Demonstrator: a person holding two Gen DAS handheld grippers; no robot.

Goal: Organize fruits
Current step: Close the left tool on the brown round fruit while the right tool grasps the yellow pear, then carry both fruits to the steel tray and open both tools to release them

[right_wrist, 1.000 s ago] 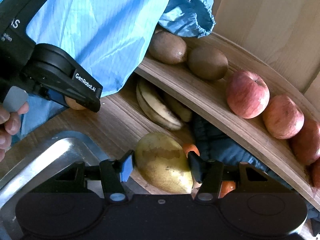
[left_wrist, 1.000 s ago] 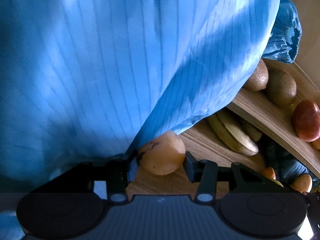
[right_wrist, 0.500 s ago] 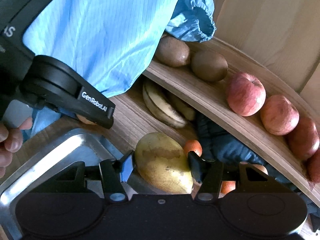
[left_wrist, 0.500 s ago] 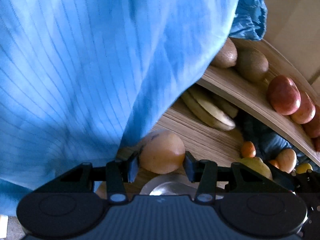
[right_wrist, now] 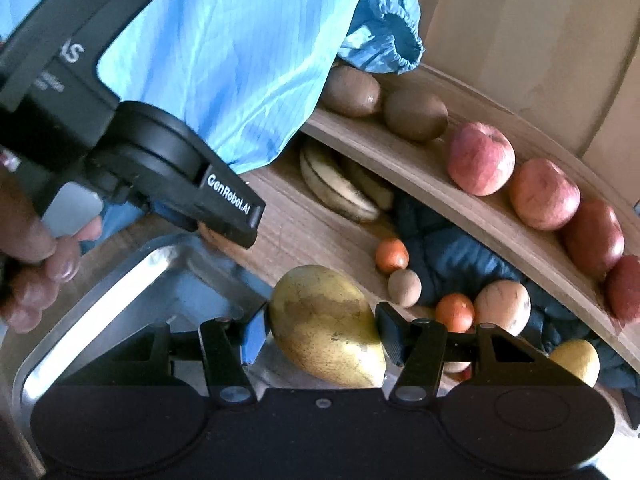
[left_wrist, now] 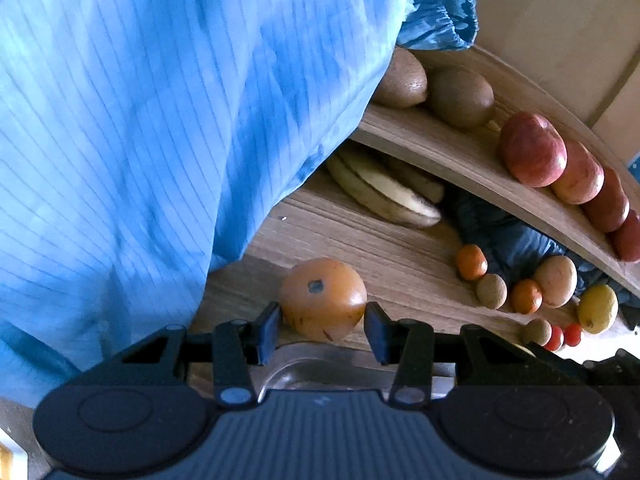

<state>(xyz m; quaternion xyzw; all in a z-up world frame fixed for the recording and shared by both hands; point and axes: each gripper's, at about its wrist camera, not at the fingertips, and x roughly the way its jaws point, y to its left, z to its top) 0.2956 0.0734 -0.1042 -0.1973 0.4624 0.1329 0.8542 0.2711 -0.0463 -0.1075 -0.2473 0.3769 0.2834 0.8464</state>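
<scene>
Blue garment (left_wrist: 160,120) draped over the wooden desk (left_wrist: 380,248), metal tray (right_wrist: 120,280) below both tongs, right tongs (right_wrist: 320,332) clamped on a yellow-green mango (right_wrist: 324,324) above the tray's edge, left tongs (left_wrist: 322,320) gripping an orange fruit (left_wrist: 322,296).

Both my wrist views close, facing forward along fingers; share curved shelf (left_wrist: 452,156) (right_wrist: 432,184), bananas (left_wrist: 384,196) (right_wrist: 340,188).

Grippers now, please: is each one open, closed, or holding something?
Left gripper: closed on an orange fruit.
Right gripper: closed on a yellow mango.
</scene>
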